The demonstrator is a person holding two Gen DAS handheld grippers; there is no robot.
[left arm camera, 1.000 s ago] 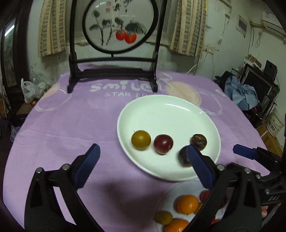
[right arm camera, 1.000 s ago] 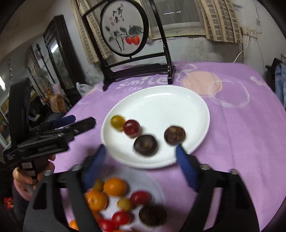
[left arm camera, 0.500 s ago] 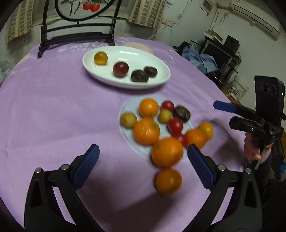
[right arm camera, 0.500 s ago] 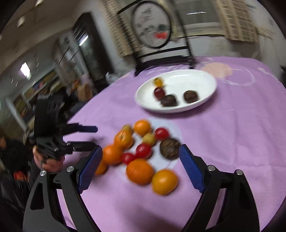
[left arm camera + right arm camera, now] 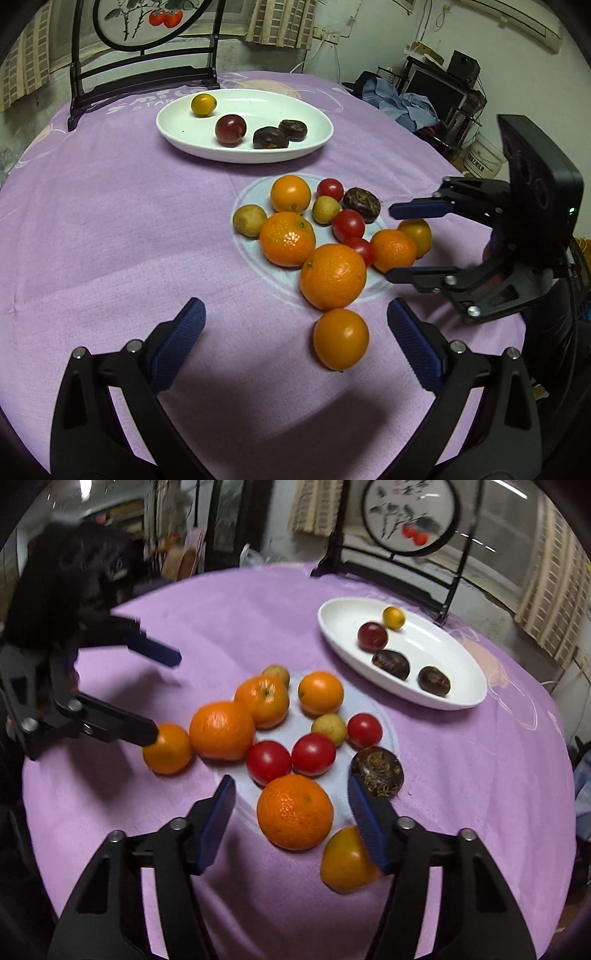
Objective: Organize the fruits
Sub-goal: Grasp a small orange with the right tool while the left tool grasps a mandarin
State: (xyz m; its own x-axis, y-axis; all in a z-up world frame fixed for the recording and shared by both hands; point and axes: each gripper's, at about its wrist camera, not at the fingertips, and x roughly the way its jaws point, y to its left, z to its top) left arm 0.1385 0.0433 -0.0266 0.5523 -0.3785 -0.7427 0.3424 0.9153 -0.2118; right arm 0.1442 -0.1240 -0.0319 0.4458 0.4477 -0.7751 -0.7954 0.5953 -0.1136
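A pile of oranges (image 5: pixel 332 275), red tomatoes (image 5: pixel 348 224), small yellow fruits and a dark fruit (image 5: pixel 361 199) lies on the purple cloth. A white plate (image 5: pixel 184 129) behind it holds a yellow fruit, a dark red fruit and two dark brown ones; it also shows in the right wrist view (image 5: pixel 465 694). My left gripper (image 5: pixel 295 343) is open and empty, with a loose orange (image 5: pixel 340 343) between its fingers. My right gripper (image 5: pixel 291 821) is open around an orange (image 5: pixel 294 811) and touches none. It also shows in the left wrist view (image 5: pixel 391 243).
A black stand with a round painted panel (image 5: pixel 147 22) rises behind the plate. The table's right edge drops to clutter and a white bucket (image 5: pixel 484 155). An orange-yellow fruit (image 5: pixel 345 860) lies under my right finger.
Both grippers have pulled back from the plate to the fruit pile. The right gripper has swung round to the pile's right side and now brackets an orange.
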